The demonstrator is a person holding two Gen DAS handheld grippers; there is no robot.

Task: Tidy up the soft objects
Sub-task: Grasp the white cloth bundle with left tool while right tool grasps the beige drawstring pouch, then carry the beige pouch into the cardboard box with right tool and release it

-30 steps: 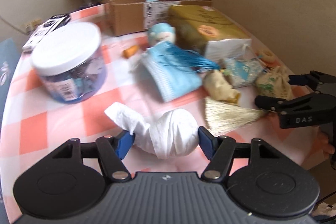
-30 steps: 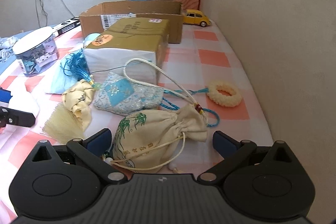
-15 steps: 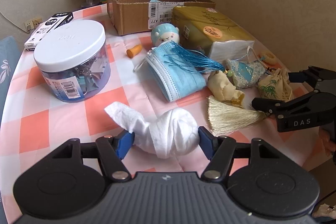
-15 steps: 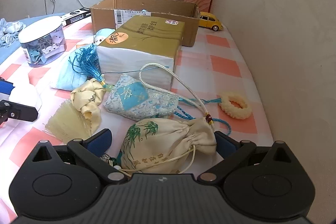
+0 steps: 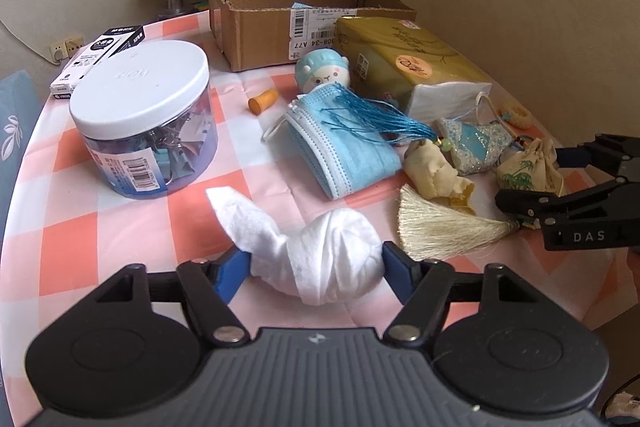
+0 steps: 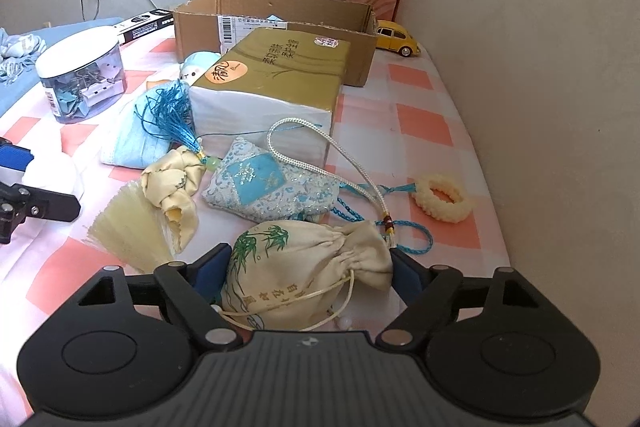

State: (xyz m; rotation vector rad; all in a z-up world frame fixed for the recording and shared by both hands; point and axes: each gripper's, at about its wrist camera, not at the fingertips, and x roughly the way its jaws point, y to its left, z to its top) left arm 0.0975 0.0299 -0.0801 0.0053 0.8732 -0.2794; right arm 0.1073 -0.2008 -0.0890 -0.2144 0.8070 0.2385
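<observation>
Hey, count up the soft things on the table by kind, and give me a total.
Drawstring or sachet pouches: 2, bamboo-print pouch and blue brocade sachet
Tassel charm: 1, yellow silk charm
Face mask: 1, blue mask
White wad: 1, white cloth
Plush doll: 1, blue-capped doll
Scrunchie: 1, cream scrunchie
Tissue pack: 1, gold pack
Total: 8

Black fingers, blue pads, silver screws

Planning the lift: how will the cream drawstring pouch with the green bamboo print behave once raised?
The cream drawstring pouch with green bamboo print, between the right gripper fingers, looks plump yet soft, so it will probably squash and sag. Its loose cream cord would likely dangle.
</observation>
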